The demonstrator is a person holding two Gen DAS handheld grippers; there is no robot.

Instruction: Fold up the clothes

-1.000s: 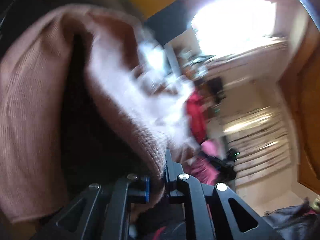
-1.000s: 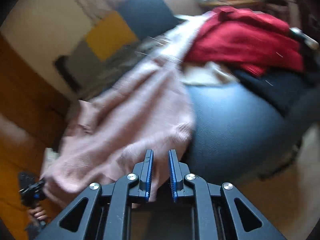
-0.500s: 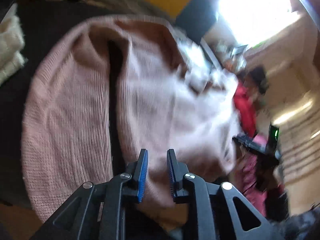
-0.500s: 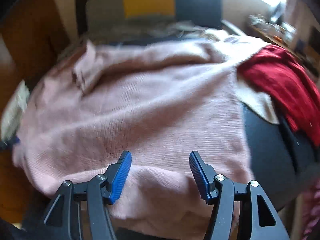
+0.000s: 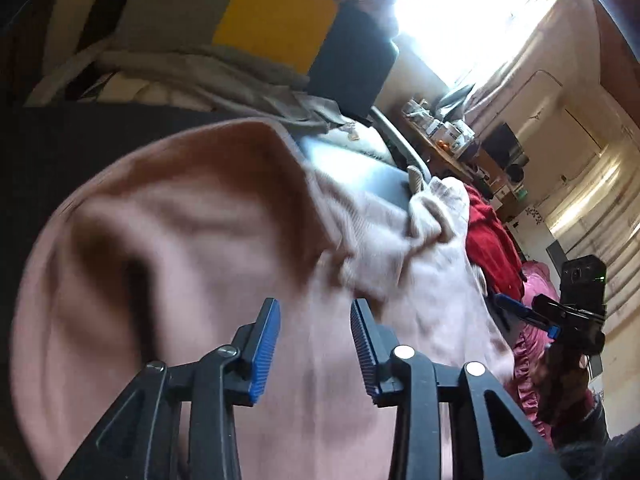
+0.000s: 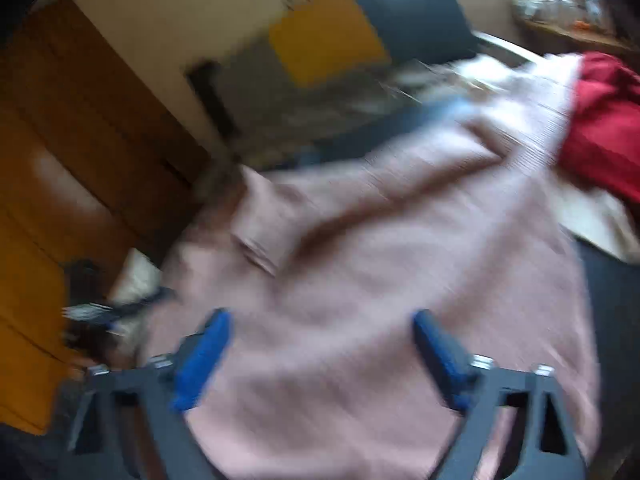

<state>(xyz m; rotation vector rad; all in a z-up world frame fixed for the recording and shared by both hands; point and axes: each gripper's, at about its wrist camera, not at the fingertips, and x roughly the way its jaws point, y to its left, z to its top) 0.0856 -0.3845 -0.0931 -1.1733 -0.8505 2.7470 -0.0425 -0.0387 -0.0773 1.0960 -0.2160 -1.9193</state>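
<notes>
Left gripper (image 5: 314, 344): jaws parted, nothing between the blue pads (image 5: 264, 346), poised just over the pink sweater (image 5: 192, 248). Right gripper (image 6: 320, 354): jaws spread wide, empty, above the same garment (image 6: 384, 280); view heavily blurred. Sweater spread rumpled across a dark cushion (image 5: 352, 160), one cuffed sleeve (image 6: 264, 236) folded over the body. Red garment (image 5: 492, 240) lying beyond, touching the sweater's far edge. Yellow panel (image 5: 276, 36) and bright window (image 5: 460, 12) at the back.
</notes>
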